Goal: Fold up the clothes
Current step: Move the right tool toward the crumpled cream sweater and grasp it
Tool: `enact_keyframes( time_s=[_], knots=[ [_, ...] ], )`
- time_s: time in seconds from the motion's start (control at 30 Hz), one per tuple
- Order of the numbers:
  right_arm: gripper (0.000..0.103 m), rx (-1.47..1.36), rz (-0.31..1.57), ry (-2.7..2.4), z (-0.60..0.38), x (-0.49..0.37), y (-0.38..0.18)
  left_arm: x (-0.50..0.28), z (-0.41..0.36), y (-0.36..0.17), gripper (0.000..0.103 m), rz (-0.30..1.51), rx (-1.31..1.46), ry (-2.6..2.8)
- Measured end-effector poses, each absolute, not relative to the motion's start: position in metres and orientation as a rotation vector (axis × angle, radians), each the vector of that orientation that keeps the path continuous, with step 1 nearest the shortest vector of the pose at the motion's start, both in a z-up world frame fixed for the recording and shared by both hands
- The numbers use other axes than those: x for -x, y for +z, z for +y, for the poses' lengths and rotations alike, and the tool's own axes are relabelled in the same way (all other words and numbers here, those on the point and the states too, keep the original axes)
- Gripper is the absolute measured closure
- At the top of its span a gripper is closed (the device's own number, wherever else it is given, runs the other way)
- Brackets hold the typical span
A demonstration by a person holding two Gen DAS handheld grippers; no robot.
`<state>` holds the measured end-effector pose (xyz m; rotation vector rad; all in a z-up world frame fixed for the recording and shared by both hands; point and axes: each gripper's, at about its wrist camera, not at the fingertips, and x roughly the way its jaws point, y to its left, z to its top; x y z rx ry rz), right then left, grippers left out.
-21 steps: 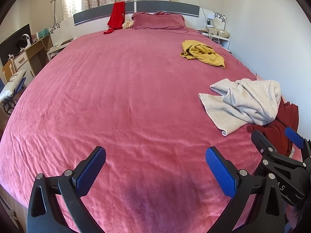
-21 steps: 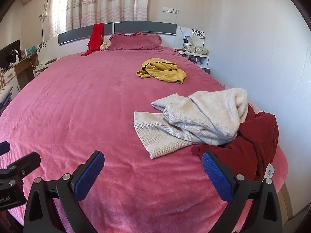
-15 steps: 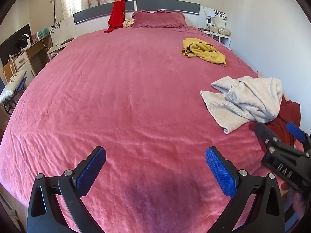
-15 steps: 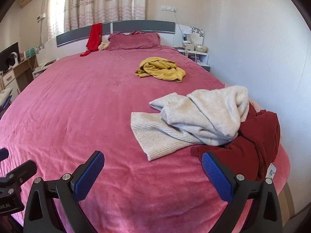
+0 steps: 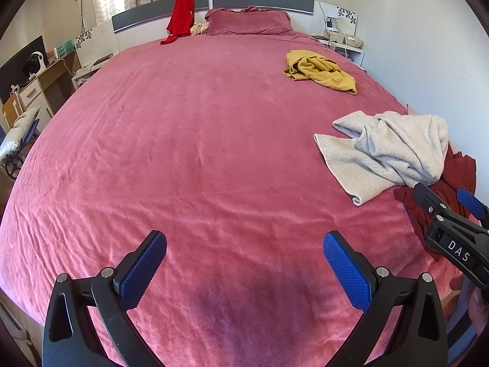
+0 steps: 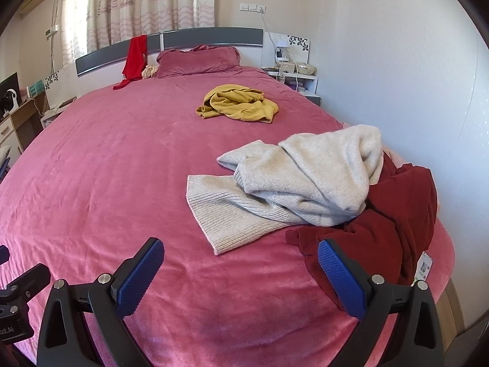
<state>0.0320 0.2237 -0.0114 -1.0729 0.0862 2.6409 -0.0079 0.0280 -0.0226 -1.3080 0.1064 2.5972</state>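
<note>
A crumpled cream knit sweater [image 6: 299,183] lies on the right side of the pink bed [image 6: 107,168], partly over a dark red garment [image 6: 394,223] with a white tag. Both show in the left wrist view, the sweater [image 5: 391,150] and the dark red garment [image 5: 428,214]. A yellow garment [image 6: 238,102] lies further back, also in the left wrist view [image 5: 321,68]. My right gripper [image 6: 241,270] is open and empty, just short of the sweater's hem and the red garment. My left gripper [image 5: 244,263] is open and empty over bare bedspread. The right gripper [image 5: 443,205] shows at the left view's right edge.
A red cloth [image 6: 134,58] hangs over the grey headboard beside a pink pillow [image 6: 198,59]. A white nightstand [image 6: 293,75] stands at the back right, close to the wall. A desk with drawers [image 5: 33,88] stands left of the bed.
My right gripper has moved forward and right, closer to the cream sweater and the dark red garment. The left gripper has hardly moved. Both stay open.
</note>
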Motion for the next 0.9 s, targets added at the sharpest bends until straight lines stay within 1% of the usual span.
enact_keyframes(
  time_s=[0.3, 0.63, 0.9],
  knots=[
    [0.0, 1.073, 0.069, 2.609, 0.252, -0.014, -0.013, 0.016, 0.028, -0.027, 0.0, 0.087, 1.298, 2.622],
    [0.0, 1.063, 0.047, 2.51, 0.299, 0.017, -0.012, 0.023, 0.019, -0.043, 0.0, 0.088, 1.367, 2.631],
    [0.0, 1.048, 0.097, 2.467, 0.342, 0.033, -0.012, 0.017, 0.01, -0.056, 0.0, 0.05, 1.454, 2.57]
  ],
)
